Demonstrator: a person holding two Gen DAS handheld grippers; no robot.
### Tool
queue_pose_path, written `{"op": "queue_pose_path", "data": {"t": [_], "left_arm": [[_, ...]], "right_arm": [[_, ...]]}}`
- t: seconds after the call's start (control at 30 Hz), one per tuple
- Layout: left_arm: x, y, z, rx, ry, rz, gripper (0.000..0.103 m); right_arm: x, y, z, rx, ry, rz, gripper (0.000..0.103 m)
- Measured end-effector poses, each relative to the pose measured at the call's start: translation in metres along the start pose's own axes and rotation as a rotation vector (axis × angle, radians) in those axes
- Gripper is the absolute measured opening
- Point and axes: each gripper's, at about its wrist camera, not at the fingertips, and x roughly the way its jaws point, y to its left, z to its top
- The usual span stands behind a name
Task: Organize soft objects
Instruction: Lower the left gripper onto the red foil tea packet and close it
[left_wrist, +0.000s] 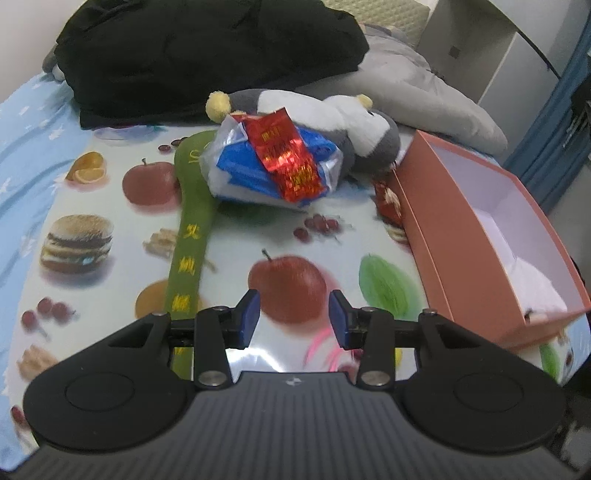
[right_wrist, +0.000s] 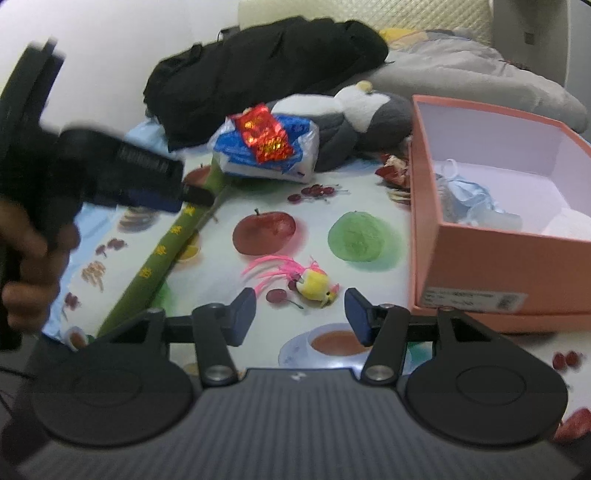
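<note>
**Two items boxed, most still loose on the cloth**

Two grippers hover over the fruit-print cloth (right_wrist: 369, 206), neither carrying anything. The right gripper (right_wrist: 300, 312) has its fingers spread with nothing between the pads; just beyond them lies a small yellow toy with pink feathers (right_wrist: 314, 282), the nearest loose thing. The left gripper (left_wrist: 294, 315) is likewise parted and empty above a printed apple, with the pink feathers showing near its right finger.

Farther out, a long green cloth strip (right_wrist: 168, 247) runs diagonally across the cloth. Its far end reaches a blue-and-white plastic pack (left_wrist: 273, 166) with a red foil packet (left_wrist: 286, 155) lying on top — behind that rests a grey-and-white plush toy (left_wrist: 354, 122). A black garment (left_wrist: 207, 55) and a grey pillow (left_wrist: 417, 85) sit at the back.

To the right stands the open orange box (right_wrist: 498, 254), holding a blue face mask (right_wrist: 467, 194) and something white — a start, I judge, with the bulk of the sorting left.
</note>
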Motion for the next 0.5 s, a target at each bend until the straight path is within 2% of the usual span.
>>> {"op": "queue_pose_path", "data": {"t": [0.23,0.37,0.5], "left_arm": [[0.04,-0.006,0.038,-0.058,-0.01,-0.011,0.048],[0.06,-0.014,0.059,-0.082,-0.021,0.0,0.055],[0.08,-0.022,0.077,-0.112,-0.032,0.045,0.06]], "right_arm": [[0.042,0.002,0.008,-0.063,0.072,0.0,0.055],[0.062,0.005,0.013,-0.122,0.09,-0.011,0.055],[0.077,0.006,0.018,-0.183,0.108,-0.018,0.055]]}}
